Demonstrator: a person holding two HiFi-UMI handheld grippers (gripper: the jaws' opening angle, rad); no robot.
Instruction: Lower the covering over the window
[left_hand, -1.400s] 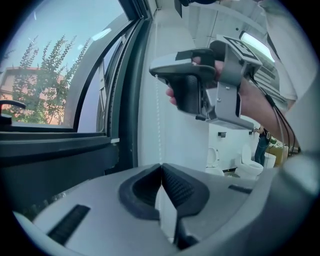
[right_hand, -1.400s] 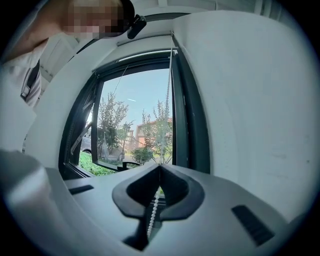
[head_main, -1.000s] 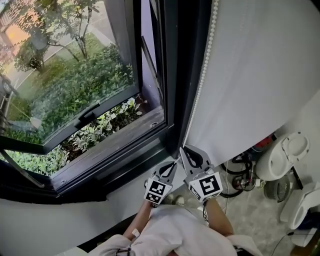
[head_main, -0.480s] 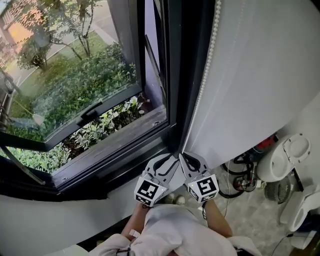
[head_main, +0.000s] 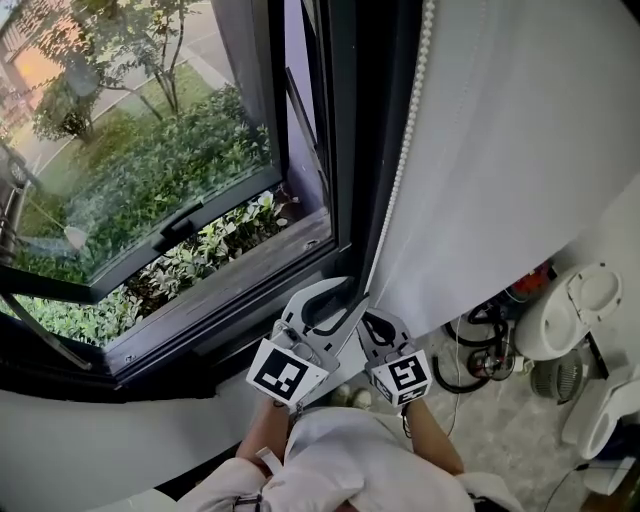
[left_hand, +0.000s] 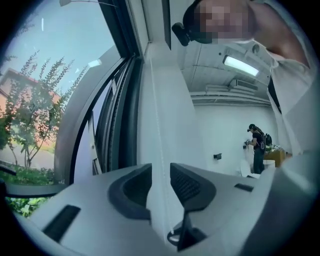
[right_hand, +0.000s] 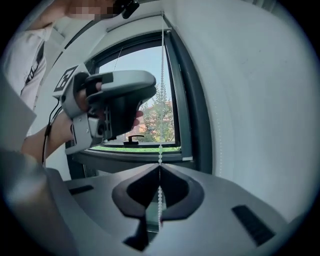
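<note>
In the head view, the dark metal window frame (head_main: 350, 150) runs from 12 o'clock to centre. Its hinged glass sash (head_main: 150, 170) is swung outward at 10 o'clock, above green shrubs (head_main: 200, 260). The white fabric roller blind (head_main: 520, 150) fills 1 to 3 o'clock. The white beaded cord (head_main: 402, 170) hangs along the blind's left edge, down to the grey right gripper (head_main: 370, 318) at 6 o'clock. The grey left gripper (head_main: 335, 305) is just beside it, at its 10 o'clock. A white round plastic appliance (head_main: 575, 305) stands at 4 o'clock.

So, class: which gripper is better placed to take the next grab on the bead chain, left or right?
Likely left. The left gripper has just opened its jaws and sits higher, with the bead chain between them, leaving room to pull down. The right gripper is shut on the chain lower down.
</note>
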